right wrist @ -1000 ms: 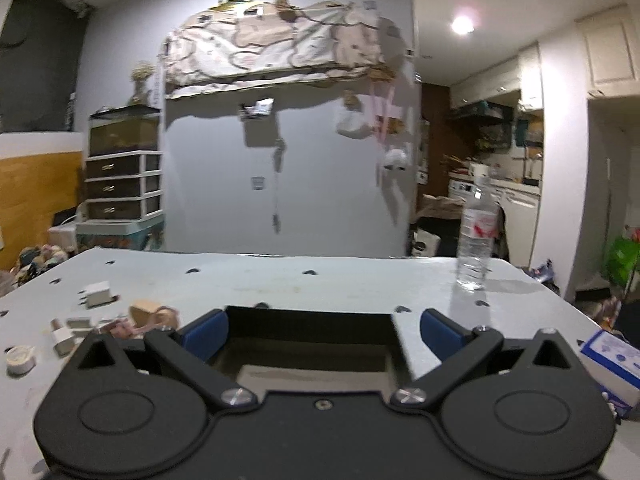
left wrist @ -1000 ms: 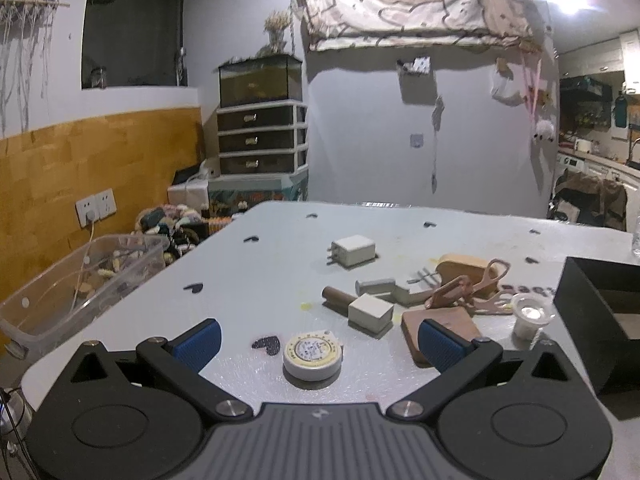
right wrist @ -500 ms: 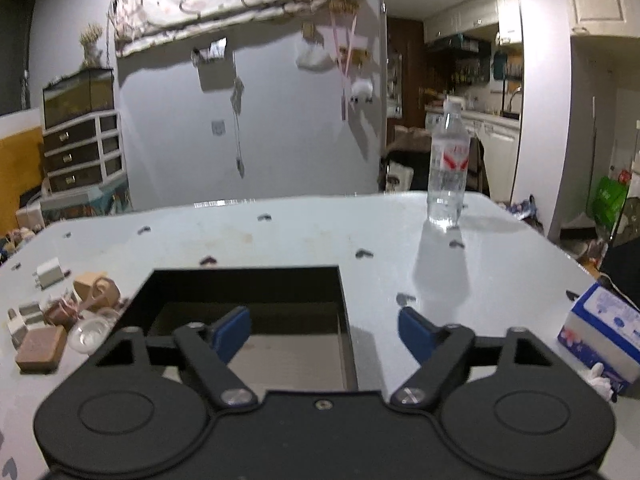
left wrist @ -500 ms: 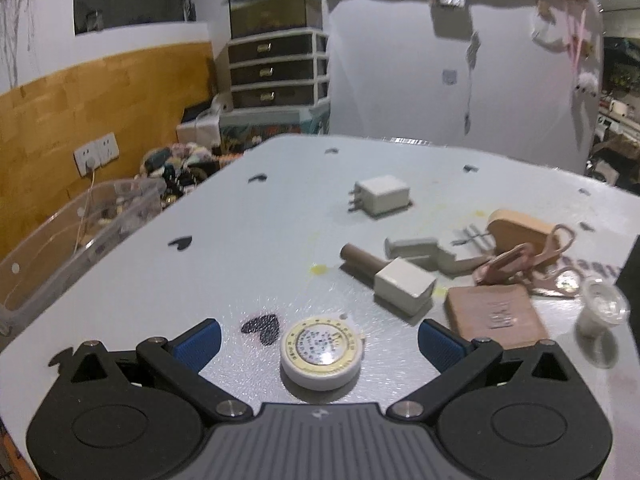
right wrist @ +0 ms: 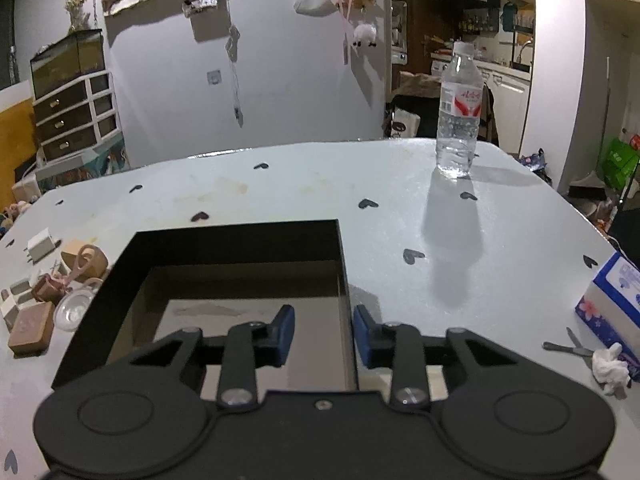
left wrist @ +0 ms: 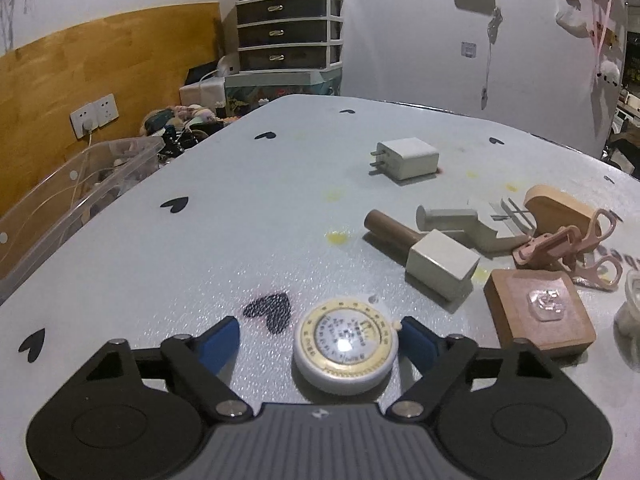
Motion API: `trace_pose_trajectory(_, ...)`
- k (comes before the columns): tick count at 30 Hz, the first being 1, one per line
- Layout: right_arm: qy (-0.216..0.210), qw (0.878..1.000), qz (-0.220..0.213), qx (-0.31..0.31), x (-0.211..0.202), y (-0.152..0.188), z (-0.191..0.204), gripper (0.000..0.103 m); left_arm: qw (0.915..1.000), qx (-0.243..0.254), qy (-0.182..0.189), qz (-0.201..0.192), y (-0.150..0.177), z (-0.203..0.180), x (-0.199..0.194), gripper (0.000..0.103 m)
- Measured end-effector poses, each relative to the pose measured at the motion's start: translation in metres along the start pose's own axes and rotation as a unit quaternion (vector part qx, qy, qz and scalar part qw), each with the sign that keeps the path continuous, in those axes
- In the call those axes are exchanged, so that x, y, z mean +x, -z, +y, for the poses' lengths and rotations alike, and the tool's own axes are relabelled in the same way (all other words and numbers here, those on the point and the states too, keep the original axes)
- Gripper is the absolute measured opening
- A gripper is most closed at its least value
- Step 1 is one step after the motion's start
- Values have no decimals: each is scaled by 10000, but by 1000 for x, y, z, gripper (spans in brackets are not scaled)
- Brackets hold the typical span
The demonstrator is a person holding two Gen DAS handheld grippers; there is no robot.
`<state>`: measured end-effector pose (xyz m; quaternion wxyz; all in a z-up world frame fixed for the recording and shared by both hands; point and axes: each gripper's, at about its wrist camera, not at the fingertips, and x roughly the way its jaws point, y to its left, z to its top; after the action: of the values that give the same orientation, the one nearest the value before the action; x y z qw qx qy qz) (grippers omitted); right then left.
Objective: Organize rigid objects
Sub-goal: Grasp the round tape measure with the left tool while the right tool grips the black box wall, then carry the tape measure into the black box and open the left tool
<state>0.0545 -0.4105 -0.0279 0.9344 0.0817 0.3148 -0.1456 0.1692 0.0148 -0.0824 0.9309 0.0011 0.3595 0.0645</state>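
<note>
A round white tape measure with a gold ring (left wrist: 346,346) lies on the table between the fingers of my left gripper (left wrist: 320,338), which is open; the right finger is close to it, the left stands apart. Beyond lie a white block on a brown cylinder (left wrist: 440,266), a brown square block (left wrist: 538,316), a white charger (left wrist: 408,158), pink scissors (left wrist: 572,248) and a tan wooden piece (left wrist: 560,208). My right gripper (right wrist: 323,334) has closed to a narrow gap astride the right wall of the open black box (right wrist: 240,236).
A water bottle (right wrist: 458,110) stands at the far right of the table. A blue tissue box (right wrist: 616,300), crumpled tissue and a small metal tool (right wrist: 566,347) lie at the right edge. A clear plastic bin (left wrist: 68,196) sits left of the table.
My left gripper has moved forward and down around the tape measure and narrowed. My right gripper has shifted right to the box's right wall and closed most of the way.
</note>
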Motion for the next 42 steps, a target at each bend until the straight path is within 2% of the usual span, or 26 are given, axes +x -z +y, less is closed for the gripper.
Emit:
trace_pose_trajectory(1, 7, 10000, 48, 4, 3, -1, -1, 29, 10000, 6, 22, -16, -1, -1, 1, 79)
trace_pose_trajectory(3, 26, 9999, 103, -5, 7, -2, -2, 25, 10000, 8, 74, -38, -4, -2, 2, 65)
trace_pose_trajectory(5, 86, 9998, 163, -11, 11, -3, -4, 17, 9999, 12, 134, -45, -7, -4, 2, 53)
trace_pose_trajectory(10, 132, 9994, 311, 15, 18, -4, -10, 5, 9998, 55, 168, -15, -11, -9, 3, 53)
trace_pose_trajectory(16, 19, 9992, 402, 61, 25, -2, -15, 3, 9990, 61, 372, -222, -23, -17, -14, 53)
trace_pose_trajectory(21, -1, 9990, 433, 122, 31, 0, -16, 3, 9956, 141, 809, -448, -45, -39, -33, 53)
trace_pose_trajectory(25, -49, 9990, 421, 167, 31, 0, -18, 3, 9889, 405, 1274, -646, -64, -68, -49, 53)
trace_pose_trajectory(28, -94, 9988, 416, 238, 32, 0, -20, 4, 9813, 556, 1728, -640, -78, -95, -56, 53)
trace_pose_trajectory(34, -116, 9988, 399, 277, 32, 0, -21, 4, 9565, 995, 2713, -409, -90, -164, -67, 53)
trace_pose_trajectory(38, -143, 9987, 384, 293, 32, 1, -23, 4, 9323, 1200, 3411, -33, -89, -215, -70, 53)
trace_pose_trajectory(42, -143, 9989, 389, 219, 33, 0, -22, 4, 9079, 1489, 3912, 224, -83, -265, -70, 53)
